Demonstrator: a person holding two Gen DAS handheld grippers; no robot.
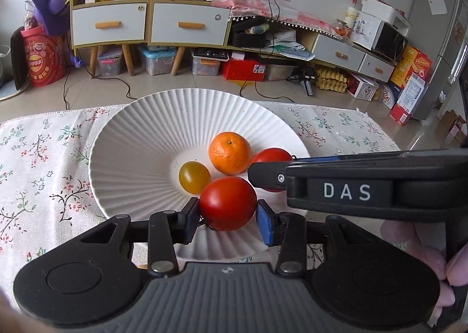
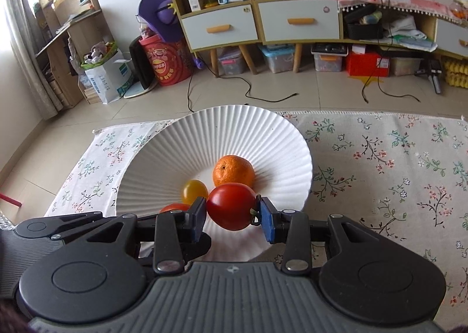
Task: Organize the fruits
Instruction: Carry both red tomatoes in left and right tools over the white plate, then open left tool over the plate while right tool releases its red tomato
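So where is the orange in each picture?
Left wrist view: the orange sits right of the plate's middle, just behind the held red tomato.
Right wrist view: the orange sits mid-plate, behind that gripper's own red tomato.
Shared landmark: the yellow tomato, left of the orange in both.

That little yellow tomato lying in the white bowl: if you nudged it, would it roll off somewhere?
Probably it would roll: the yellow tomato looks round and glossy, so likely slippery too. It should not go far, since the ribbed white bowl slopes up around it and the orange sits close beside it. Its thin-looking skin suggests a gentle touch.
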